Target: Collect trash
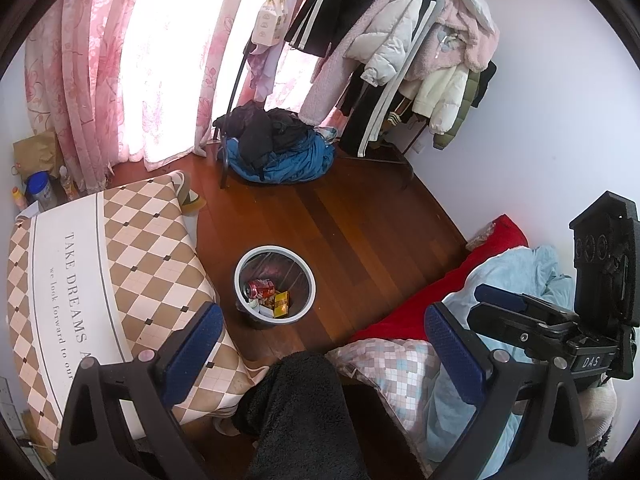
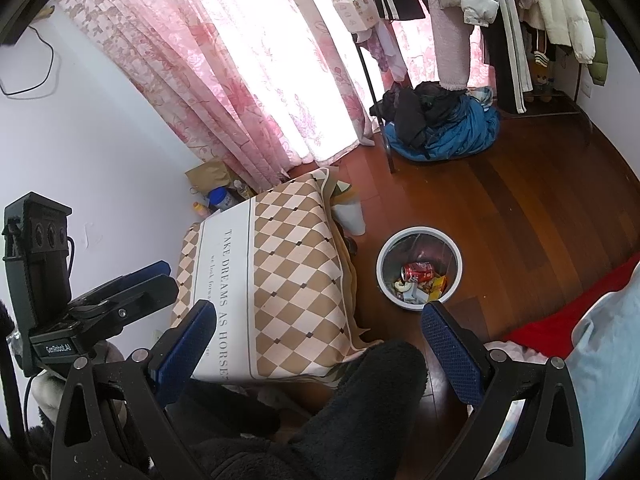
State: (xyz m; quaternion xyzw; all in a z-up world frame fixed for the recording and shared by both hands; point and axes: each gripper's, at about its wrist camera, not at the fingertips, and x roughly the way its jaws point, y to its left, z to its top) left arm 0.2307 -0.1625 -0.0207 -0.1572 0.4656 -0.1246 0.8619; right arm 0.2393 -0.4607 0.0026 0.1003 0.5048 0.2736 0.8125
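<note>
A round grey-rimmed trash bin [image 1: 240, 266] stands on the wooden floor; it also shows in the right wrist view [image 2: 382, 258]. Inside lie a red soda can [image 1: 261, 289] [image 2: 417, 271], a yellow wrapper [image 1: 281, 304] [image 2: 437, 283] and white scraps. My left gripper [image 1: 324, 334] is open and empty, held high above the floor near the bin. My right gripper [image 2: 318, 334] is open and empty, also held high. Each gripper shows in the other's view, the right one [image 1: 500, 300] above the bed, the left one [image 2: 148, 276] by the wall.
A table under a checkered cloth [image 1: 100, 264] [image 2: 280, 264] stands left of the bin. A clothes rack [image 1: 384, 48] and a blue-black clothes pile [image 1: 280, 148] are at the back. A bed with red and blue bedding [image 1: 480, 264] is at right. My dark fleece leg [image 1: 296, 408] is below.
</note>
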